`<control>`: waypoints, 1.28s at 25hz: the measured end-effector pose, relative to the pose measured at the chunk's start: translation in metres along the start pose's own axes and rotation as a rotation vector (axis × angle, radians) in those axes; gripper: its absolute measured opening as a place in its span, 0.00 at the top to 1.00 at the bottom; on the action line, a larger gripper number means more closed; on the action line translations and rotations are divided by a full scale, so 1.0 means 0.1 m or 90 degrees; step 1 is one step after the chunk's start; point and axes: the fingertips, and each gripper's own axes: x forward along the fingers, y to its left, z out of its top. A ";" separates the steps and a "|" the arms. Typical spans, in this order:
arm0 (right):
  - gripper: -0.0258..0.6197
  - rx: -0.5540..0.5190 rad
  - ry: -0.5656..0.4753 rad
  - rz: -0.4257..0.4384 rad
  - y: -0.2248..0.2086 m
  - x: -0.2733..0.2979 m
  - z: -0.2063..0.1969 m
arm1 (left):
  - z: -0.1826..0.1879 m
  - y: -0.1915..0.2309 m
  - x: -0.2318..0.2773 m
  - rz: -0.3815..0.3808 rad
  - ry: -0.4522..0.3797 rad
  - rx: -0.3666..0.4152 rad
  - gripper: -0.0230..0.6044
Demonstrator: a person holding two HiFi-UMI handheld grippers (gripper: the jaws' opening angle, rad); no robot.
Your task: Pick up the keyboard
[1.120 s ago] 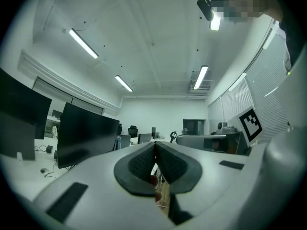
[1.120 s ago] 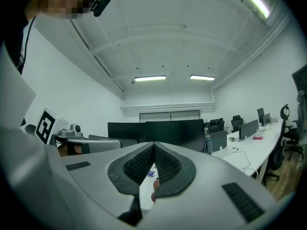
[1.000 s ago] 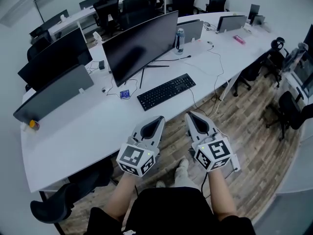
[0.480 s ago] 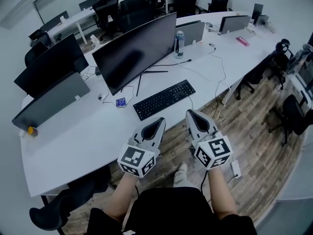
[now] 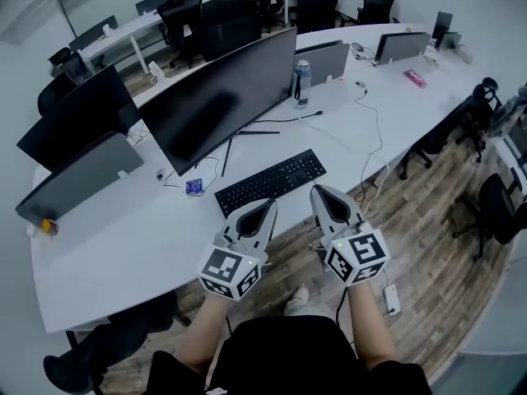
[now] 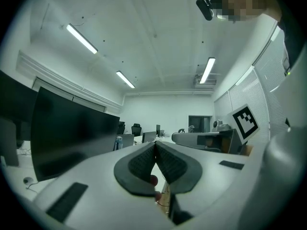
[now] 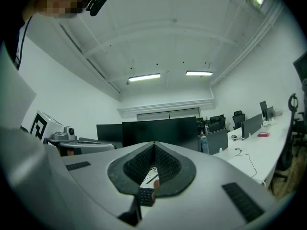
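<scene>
A black keyboard [image 5: 270, 183] lies near the front edge of the long white desk [image 5: 132, 237], below a wide curved monitor [image 5: 218, 97]. My left gripper [image 5: 269, 205] is shut and empty, its tip just short of the keyboard's near left end. The right gripper [image 5: 317, 191], also shut and empty, has its tip beside the keyboard's near right end. In the right gripper view a piece of the keyboard [image 7: 145, 196] shows below the closed jaws of the right gripper [image 7: 154, 145]. The left gripper [image 6: 155, 144] in its own view faces along the desk with jaws pressed together.
A water bottle [image 5: 301, 79], a small blue object [image 5: 193, 187], cables and grey desk dividers [image 5: 78, 179] stand on the desk. Office chairs [image 5: 494, 204] sit at the right on the wood floor. A power strip [image 5: 390, 299] lies near the person's feet.
Both grippers have come closer to the desk: the keyboard now lies right at their tips, where earlier a stretch of desk and floor separated them. Both stayed shut.
</scene>
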 end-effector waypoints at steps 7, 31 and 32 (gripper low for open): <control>0.95 0.009 0.015 0.006 -0.43 0.18 -0.06 | -0.07 0.02 0.41 0.006 0.004 0.005 0.96; 0.95 0.054 0.046 0.053 -1.34 0.31 -0.25 | -0.30 -0.02 1.30 0.072 0.057 -0.021 0.95; 0.95 0.057 0.046 0.054 -1.35 0.30 -0.25 | -0.31 -0.01 1.30 0.072 0.060 -0.027 0.96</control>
